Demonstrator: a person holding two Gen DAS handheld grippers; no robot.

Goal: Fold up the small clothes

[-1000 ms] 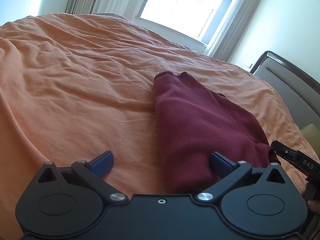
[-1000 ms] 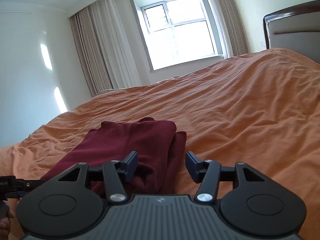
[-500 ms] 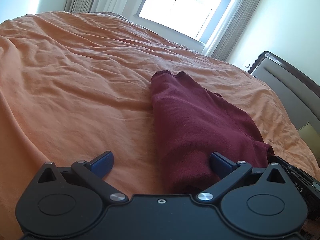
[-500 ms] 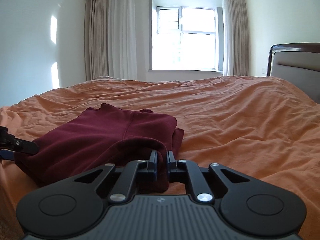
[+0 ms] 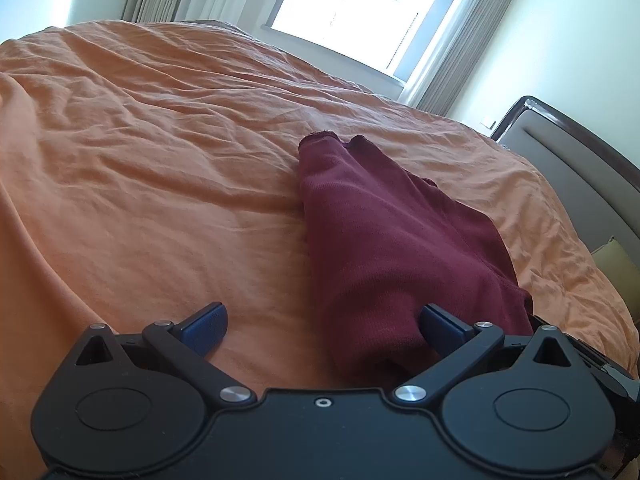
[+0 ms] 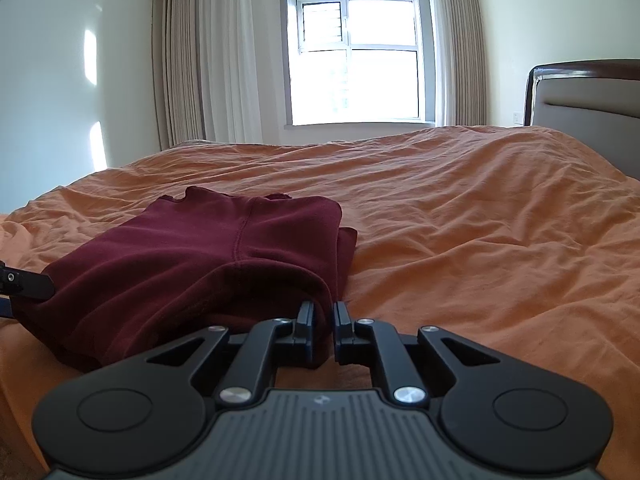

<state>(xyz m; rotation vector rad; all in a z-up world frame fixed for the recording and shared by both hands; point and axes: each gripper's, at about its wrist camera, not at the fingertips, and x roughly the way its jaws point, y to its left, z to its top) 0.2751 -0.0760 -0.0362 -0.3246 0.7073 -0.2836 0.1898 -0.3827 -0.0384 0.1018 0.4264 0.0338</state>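
I am keeping my left gripper [image 5: 322,330] wide open over the orange bed [image 5: 160,168], its right pad lying on the near end of the maroon garment [image 5: 384,240], which is lying folded from twelve toward five o'clock. My right gripper [image 6: 323,316] is nearly closed, its jaws opening slightly, with the garment's near corner fold [image 6: 316,292] between them.

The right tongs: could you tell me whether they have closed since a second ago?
Yes. The right tongs went from wide open to nearly shut around the maroon garment's corner, now opening slightly.
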